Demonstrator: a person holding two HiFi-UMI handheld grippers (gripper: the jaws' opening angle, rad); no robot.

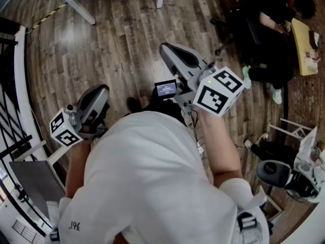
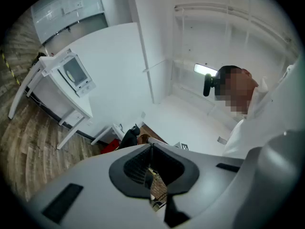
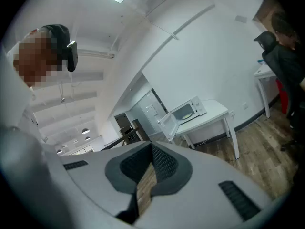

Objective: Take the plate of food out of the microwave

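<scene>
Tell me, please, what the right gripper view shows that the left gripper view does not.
Only the right gripper view: the microwave door standing open, and a hallway with round ceiling lamps. Only the left gripper view: a small square marker beyond the jaws. Both: the microwave on its white table, wooden floor, and the left gripper and right gripper shut, empty.

Microwave (image 3: pixel 189 110): white, compact, upright on white table (image 3: pixel 217 114), well apart ahead of right gripper (image 3: pixel 151 148), up and right of its tips. Door (image 3: pixel 168 124) swung wide open at left. Plate of food (image 3: pixel 187 115): pale yellowish shape inside cavity, detail too small. From left gripper (image 2: pixel 151 147): microwave far up-left.
</scene>
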